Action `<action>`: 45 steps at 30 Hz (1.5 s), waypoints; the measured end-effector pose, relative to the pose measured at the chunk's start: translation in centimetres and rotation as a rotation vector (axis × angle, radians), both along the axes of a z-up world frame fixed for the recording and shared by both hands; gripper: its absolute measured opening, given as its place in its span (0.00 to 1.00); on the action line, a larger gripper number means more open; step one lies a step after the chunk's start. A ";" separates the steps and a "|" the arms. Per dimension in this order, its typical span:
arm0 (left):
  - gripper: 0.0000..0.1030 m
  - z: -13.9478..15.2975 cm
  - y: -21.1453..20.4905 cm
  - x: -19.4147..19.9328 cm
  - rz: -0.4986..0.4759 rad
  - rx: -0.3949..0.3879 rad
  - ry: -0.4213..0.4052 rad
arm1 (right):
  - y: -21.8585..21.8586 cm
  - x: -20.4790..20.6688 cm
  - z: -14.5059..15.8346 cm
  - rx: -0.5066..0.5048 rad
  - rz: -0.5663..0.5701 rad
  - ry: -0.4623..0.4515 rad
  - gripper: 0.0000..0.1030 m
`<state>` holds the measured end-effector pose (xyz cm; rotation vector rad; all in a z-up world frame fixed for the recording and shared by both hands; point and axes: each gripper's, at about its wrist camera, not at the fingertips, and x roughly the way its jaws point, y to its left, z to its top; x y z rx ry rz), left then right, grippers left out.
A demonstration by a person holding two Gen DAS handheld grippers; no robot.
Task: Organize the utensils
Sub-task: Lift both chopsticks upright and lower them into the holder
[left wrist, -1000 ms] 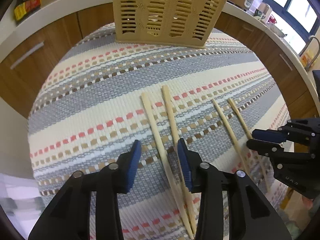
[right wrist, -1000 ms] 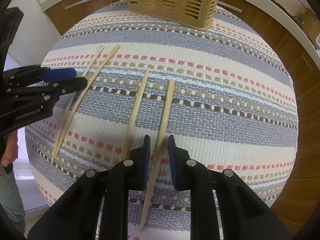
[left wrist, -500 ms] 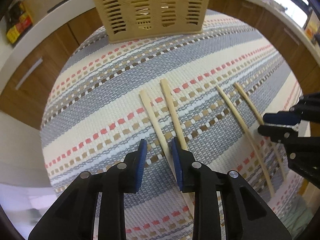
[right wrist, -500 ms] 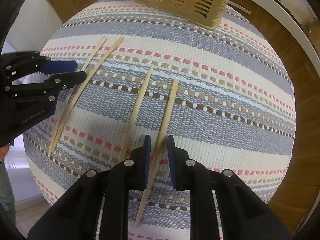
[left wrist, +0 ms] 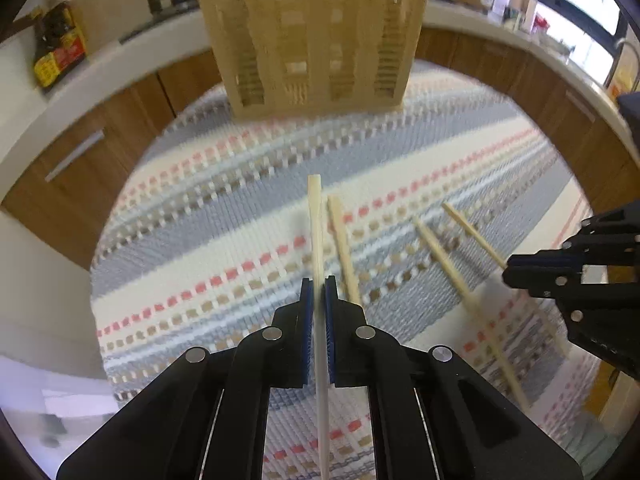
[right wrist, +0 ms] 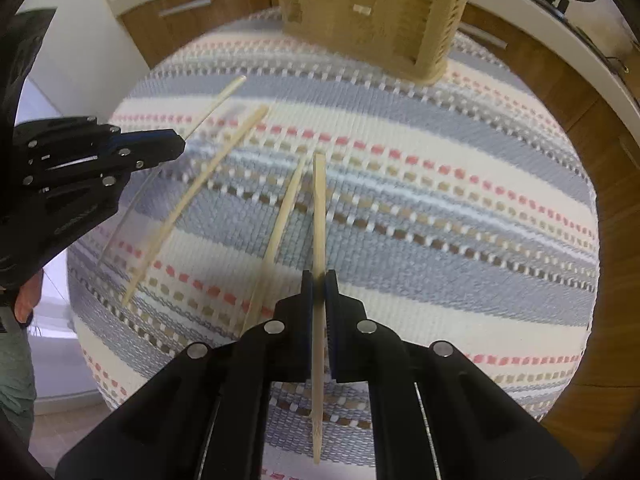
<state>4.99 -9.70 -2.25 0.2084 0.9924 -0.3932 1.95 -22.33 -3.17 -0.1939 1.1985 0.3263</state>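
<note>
My left gripper [left wrist: 319,280] is shut on a pale chopstick [left wrist: 315,220] and holds it lifted above the striped mat [left wrist: 224,240]; it also shows in the right wrist view [right wrist: 176,146]. Its partner chopstick [left wrist: 343,252] lies on the mat just to the right. My right gripper [right wrist: 319,274] is shut on another chopstick [right wrist: 319,208], raised off the mat, with its partner [right wrist: 280,224] lying just left. The right gripper shows at the right edge of the left wrist view [left wrist: 512,270]. A tan slotted utensil basket [left wrist: 316,40] stands upright at the mat's far side.
The woven mat covers a round table. Wooden cabinets and a white counter [left wrist: 100,68] ring the background. A dark sauce bottle [left wrist: 60,48] stands on the counter at left. Windows and small items sit at the far right [left wrist: 560,8].
Both grippers have closed fully on a chopstick each and lifted them off the mat. Both moved forward, so the basket looks nearer and larger.
</note>
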 end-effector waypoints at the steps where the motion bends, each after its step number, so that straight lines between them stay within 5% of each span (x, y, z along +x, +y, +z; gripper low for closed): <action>1: 0.04 0.9 0.0 -0.1 0.002 -0.021 -0.022 | -0.3 0.1 0.9 0.012 -0.002 -0.025 0.04; 14: 0.04 12.6 3.9 -0.6 0.060 -0.251 -0.327 | -2.7 1.1 11.6 0.114 -0.030 -0.332 0.04; 25: 0.04 20.9 4.5 2.8 0.065 -0.413 -0.577 | -4.0 4.8 18.8 0.228 -0.066 -0.567 0.04; 32: 0.04 21.3 3.6 7.0 0.058 -0.501 -0.657 | -4.1 8.3 20.5 0.259 -0.038 -0.709 0.04; 45: 0.04 16.7 4.2 14.4 0.127 -0.616 -0.719 | -5.1 13.6 20.0 0.379 -0.109 -0.909 0.04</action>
